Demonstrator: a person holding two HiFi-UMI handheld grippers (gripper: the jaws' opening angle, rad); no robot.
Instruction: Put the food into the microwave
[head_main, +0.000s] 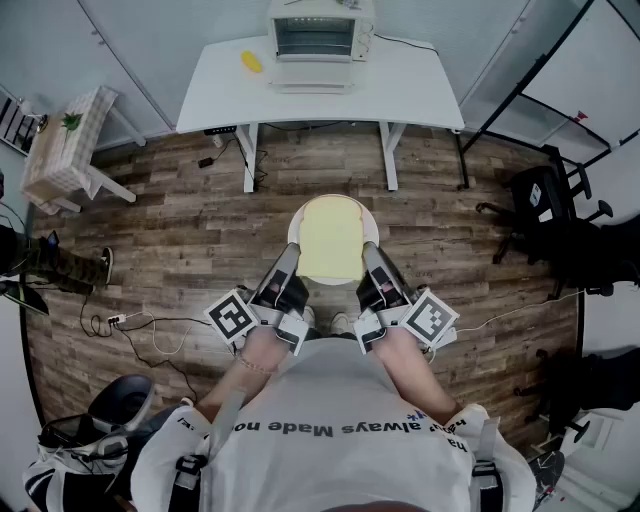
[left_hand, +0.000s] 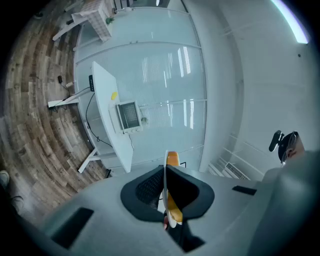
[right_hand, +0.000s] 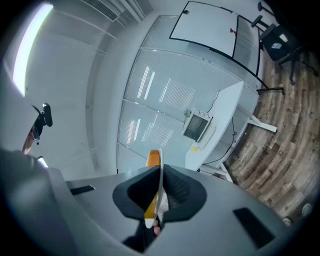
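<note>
As seen from the head view, the left gripper (head_main: 288, 262) and right gripper (head_main: 374, 262) each clamp one side of a white plate (head_main: 371, 228), held out in front of the person above the wood floor (head_main: 180, 230). The food (head_main: 331, 240), a flat pale-yellow slice, lies on the plate and covers most of it. It sits between the two grippers, its near corners close to both sets of jaws. The microwave (head_main: 315, 38) stands on the white table (head_main: 420, 90) at the far side of the room, well apart from the plate, with a small yellow item (head_main: 250, 62) just left of it on the table. Left gripper view: jaws clenched on the plate rim, which shows edge-on as a thin white line between the black pads (left_hand: 145, 187). The food shows as an orange-yellow strip on the right face of the plate, running down into the gap beside the right pad. I can't tell whether that pad touches the food. Microwave and table are far off at upper left. Right gripper view: same grip mirrored. The jaws are clenched on the opposite rim, the plate is edge-on between the pads, and the food is an orange strip on the plate's left face reaching down beside the left pad. Microwave and table are far off at upper right.
</note>
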